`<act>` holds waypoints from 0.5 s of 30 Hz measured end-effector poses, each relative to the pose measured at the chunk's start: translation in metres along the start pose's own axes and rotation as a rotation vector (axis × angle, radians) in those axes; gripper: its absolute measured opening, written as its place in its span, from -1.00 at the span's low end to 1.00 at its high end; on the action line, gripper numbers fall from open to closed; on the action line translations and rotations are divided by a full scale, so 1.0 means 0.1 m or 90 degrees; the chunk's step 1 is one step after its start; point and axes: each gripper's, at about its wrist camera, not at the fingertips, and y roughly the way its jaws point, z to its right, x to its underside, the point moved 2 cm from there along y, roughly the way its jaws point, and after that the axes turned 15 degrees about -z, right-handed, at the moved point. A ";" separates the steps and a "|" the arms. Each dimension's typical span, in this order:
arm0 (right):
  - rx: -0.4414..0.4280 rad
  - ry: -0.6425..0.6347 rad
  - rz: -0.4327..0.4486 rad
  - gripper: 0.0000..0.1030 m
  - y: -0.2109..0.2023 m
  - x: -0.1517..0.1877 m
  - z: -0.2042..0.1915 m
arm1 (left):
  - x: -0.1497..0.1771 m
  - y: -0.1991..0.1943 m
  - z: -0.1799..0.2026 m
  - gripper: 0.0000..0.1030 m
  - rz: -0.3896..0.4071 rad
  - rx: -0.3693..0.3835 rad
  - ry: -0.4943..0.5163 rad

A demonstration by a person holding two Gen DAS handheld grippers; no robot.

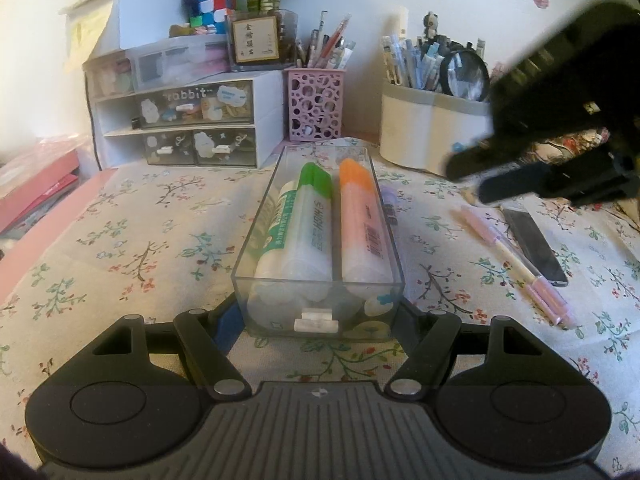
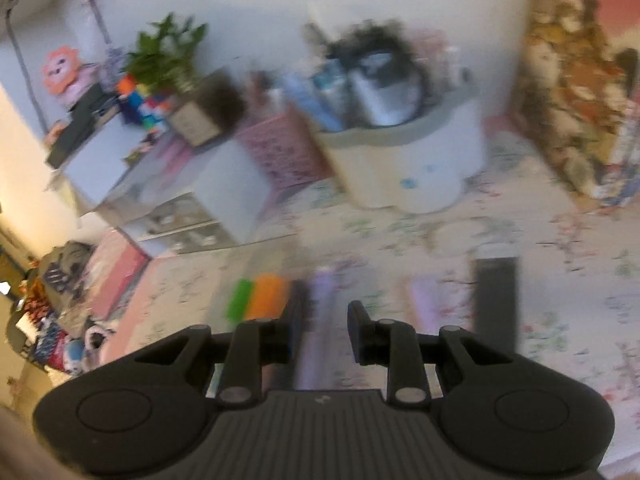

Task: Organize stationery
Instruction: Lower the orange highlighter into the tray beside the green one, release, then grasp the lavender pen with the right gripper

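My left fingers (image 1: 320,312) clamp the near end of a clear tray (image 1: 256,240) holding 2 highlighters (image 1: 316,216); my right fingers (image 2: 322,320) hover narrowly parted over the counter (image 1: 140,248).

Both tools are matte black plastic. The left gripper (image 1: 320,312) fills the bottom of its frame with a ribbed grey-black centre plate bearing a small round white mark, flanked by two rounded lobes, each with a raised disc. Angled link bars run forward from silver pivot pins, with triangular cut-outs beside them, and a blue patch shows on the inner left link. The right gripper (image 2: 320,320) has the same ribbed plate, lobes and silver pins, and its jaws are flat black blocks.
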 end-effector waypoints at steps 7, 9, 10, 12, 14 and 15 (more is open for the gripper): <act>0.028 -0.005 -0.017 -0.55 0.08 0.00 0.14 | 0.01 -0.03 -0.06 0.40 -0.003 -0.005 -0.005; 0.068 -0.015 -0.006 -0.55 0.08 0.00 0.17 | 0.02 -0.03 -0.06 0.40 0.000 -0.007 -0.004; 0.086 -0.019 -0.007 -0.55 0.09 -0.01 0.19 | 0.02 -0.02 -0.06 0.40 0.002 -0.007 -0.004; 0.099 -0.032 -0.027 -0.55 0.10 -0.02 0.23 | 0.02 -0.02 -0.06 0.40 0.002 -0.007 -0.003; 0.114 -0.067 -0.034 -0.55 0.07 0.02 0.22 | 0.02 -0.02 -0.07 0.40 0.002 -0.005 -0.002; 0.128 -0.093 -0.049 -0.55 0.08 0.06 0.19 | 0.02 -0.03 -0.07 0.40 0.002 -0.005 -0.001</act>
